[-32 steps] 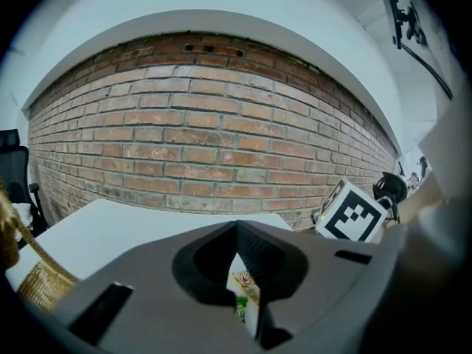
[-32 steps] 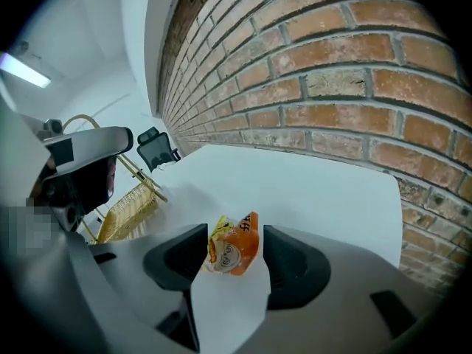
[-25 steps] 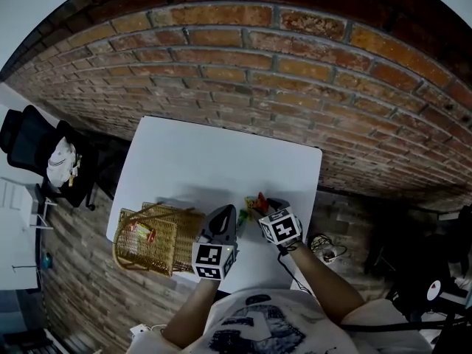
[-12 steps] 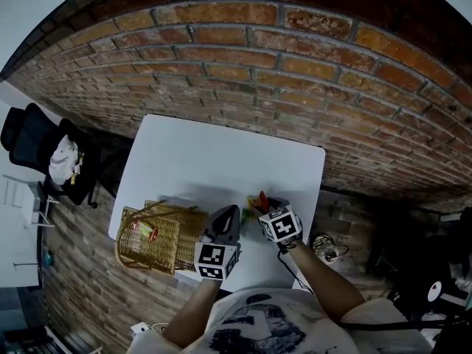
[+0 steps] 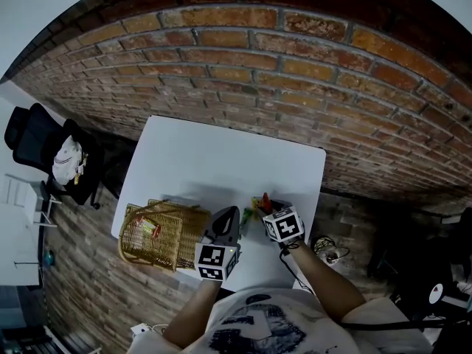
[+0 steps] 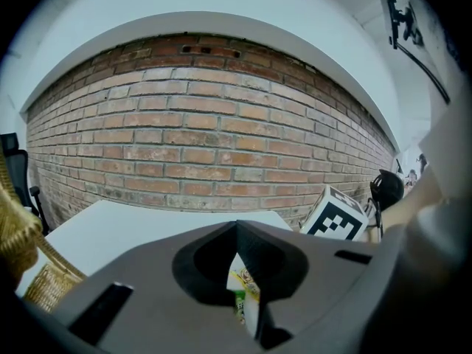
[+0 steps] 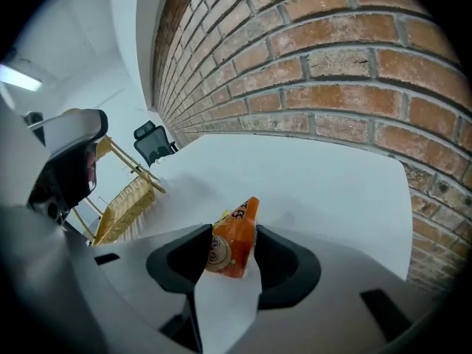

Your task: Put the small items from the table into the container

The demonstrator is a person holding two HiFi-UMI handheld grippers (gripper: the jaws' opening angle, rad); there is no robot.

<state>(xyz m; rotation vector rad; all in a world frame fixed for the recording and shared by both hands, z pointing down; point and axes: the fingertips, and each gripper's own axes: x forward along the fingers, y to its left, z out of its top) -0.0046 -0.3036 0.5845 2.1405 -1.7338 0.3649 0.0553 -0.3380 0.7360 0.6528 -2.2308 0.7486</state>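
Observation:
A small green and white packet (image 6: 243, 290) is pinched in my left gripper (image 6: 238, 234), whose jaws are shut on it. In the head view the left gripper (image 5: 227, 212) is just right of the wicker basket (image 5: 158, 234). An orange snack packet (image 7: 228, 249) stands on the white table (image 7: 332, 190) between the jaws of my right gripper (image 7: 233, 234). Those jaws are closing around it. From above, the right gripper (image 5: 267, 205) is at the table's near right part, with red and orange items (image 5: 259, 200) at its tips.
The basket holds a red and yellow packet (image 5: 147, 231) and has a raised handle. A brick wall (image 5: 258, 72) runs behind the table. A black office chair (image 5: 44, 153) stands far left. The table's near edge is right under both hands.
Both grippers stay where they were over the table's near edge. Only the head view has shifted slightly.

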